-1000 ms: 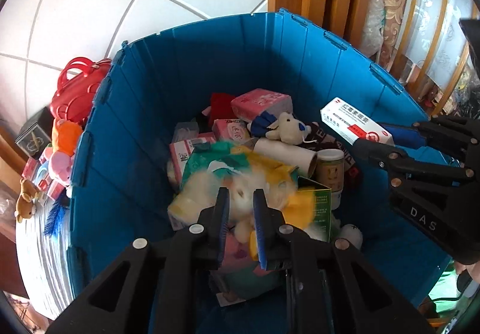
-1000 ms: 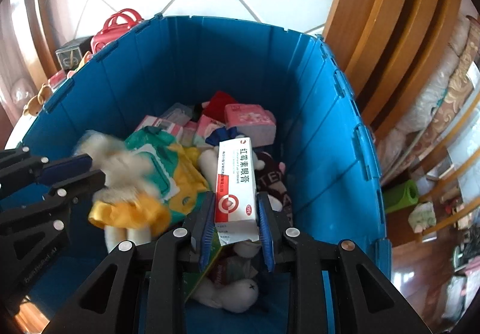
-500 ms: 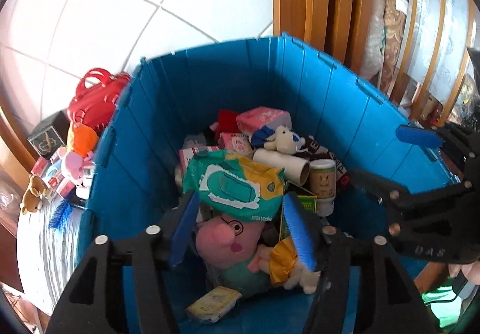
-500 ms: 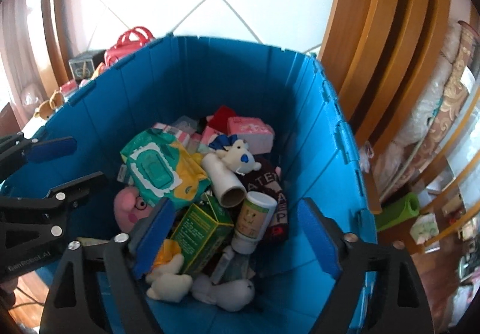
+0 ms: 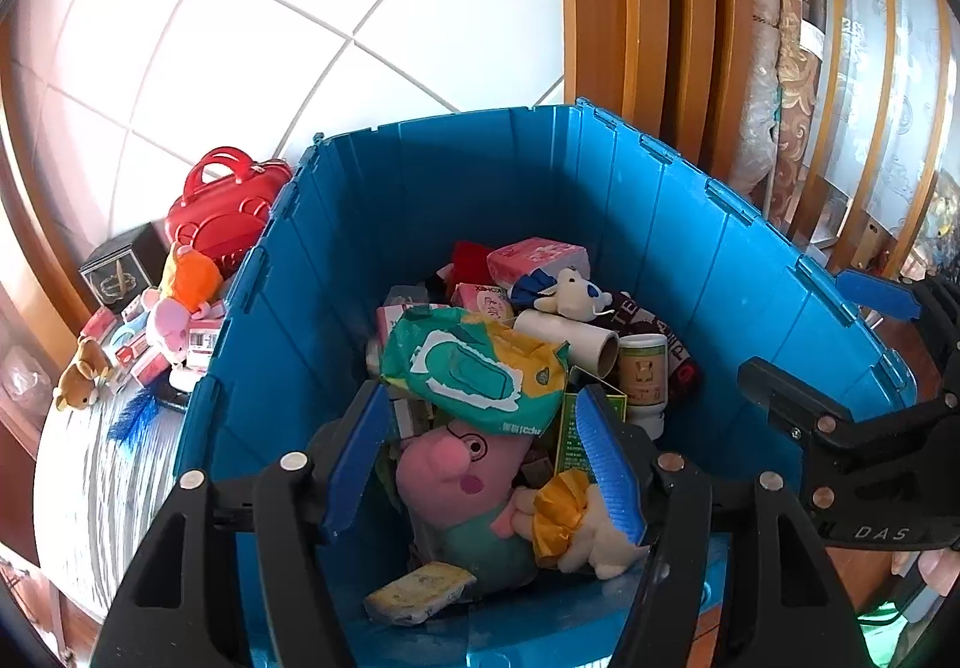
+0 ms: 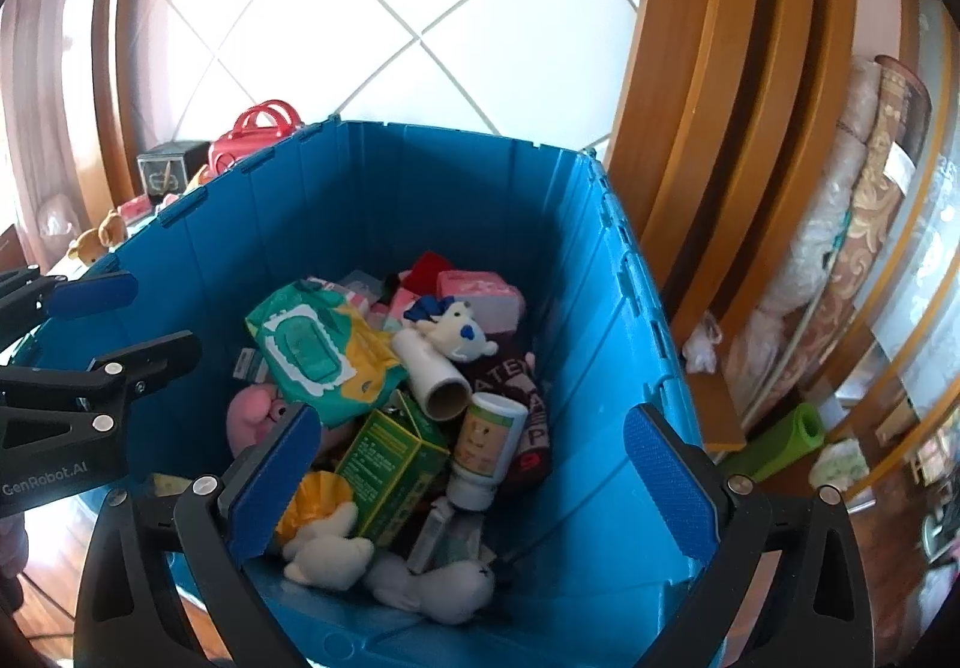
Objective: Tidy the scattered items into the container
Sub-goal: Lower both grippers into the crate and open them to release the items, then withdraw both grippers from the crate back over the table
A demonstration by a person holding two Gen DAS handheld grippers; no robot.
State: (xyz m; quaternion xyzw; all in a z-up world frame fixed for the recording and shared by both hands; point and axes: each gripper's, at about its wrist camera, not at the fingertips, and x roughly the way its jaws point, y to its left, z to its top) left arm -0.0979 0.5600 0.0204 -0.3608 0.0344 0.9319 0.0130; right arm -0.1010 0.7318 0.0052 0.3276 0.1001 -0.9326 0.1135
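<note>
Both releases are complete. One second ago my left gripper was clamped on a plush doll and my right gripper on a white-and-red medicine carton; now both stand spread wide and empty above the blue crate. The pink pig plush and the wet-wipes pack lie inside on the pile; I cannot locate the carton. Remaining work, in my judgement: the red toy case, teddy bear and small boxes outside the crate's left wall.
</note>
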